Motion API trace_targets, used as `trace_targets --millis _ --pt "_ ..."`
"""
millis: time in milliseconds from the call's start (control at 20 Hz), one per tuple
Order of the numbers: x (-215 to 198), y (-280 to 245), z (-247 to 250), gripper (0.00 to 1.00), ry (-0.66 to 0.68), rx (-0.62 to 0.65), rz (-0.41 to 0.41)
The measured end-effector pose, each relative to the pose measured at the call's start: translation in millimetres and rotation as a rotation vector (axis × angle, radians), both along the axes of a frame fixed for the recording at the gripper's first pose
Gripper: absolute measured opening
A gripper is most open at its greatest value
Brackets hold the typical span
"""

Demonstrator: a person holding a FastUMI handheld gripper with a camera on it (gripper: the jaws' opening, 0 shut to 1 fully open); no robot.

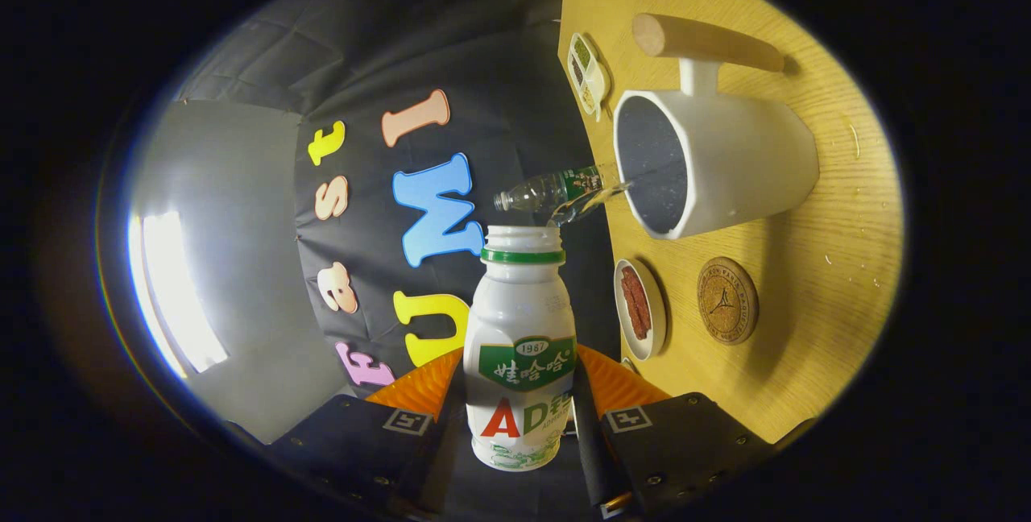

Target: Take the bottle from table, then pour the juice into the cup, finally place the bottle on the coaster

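The gripper [519, 401] pinches the bottle [520, 345] between its two fingers, one pressed on each flank of the lower body; the bottle stands along the fingers with its mouth pointing away from them, and the whole view is rolled, so the table [813, 280] rises as a wall beside the bottle rather than lying under it. The bottle is a small white plastic one with a waisted body, a green ring under the neck, and an open, uncapped mouth; a green shield-shaped label with white characters sits on its middle, with large red and green letters below that and a faint green drawing near the base; whether liquid leaves the mouth cannot be told.

Beyond the bottle's mouth, on the table, stands the cup [713, 159]: a big white mug with a dark inside and a wooden handle fixed on a white stub; its opening faces the bottle's side of the scene. A clear water bottle [556, 190] with a green label lies across the table's edge, its base near the cup's rim and its cap end out over the dark cloth. The coaster [726, 300], a round cork disc with a stamped mark, lies on the wood near the cup, apart from it; just beside the coaster, nearer the table's edge, is a small white dish [640, 308] holding reddish strips. Past the cup, at the table's edge, is a small white tray [588, 73] with divided compartments of green and brown bits. A few drops glint on the wood beyond the cup and coaster.
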State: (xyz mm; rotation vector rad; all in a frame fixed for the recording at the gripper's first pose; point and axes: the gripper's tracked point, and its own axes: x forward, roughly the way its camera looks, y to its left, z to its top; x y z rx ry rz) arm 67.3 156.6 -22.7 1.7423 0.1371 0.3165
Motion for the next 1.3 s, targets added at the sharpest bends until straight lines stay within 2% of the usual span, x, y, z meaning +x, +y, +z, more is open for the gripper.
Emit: trace_targets --millis 450,600,1300 --pt "-1 1 0 0.63 0.011 0.039 -0.008" --pt "-2 -1 0 0.63 -0.007 0.095 -0.008" --pt "0 -10 -3 0.64 0.009 0.121 -0.037"
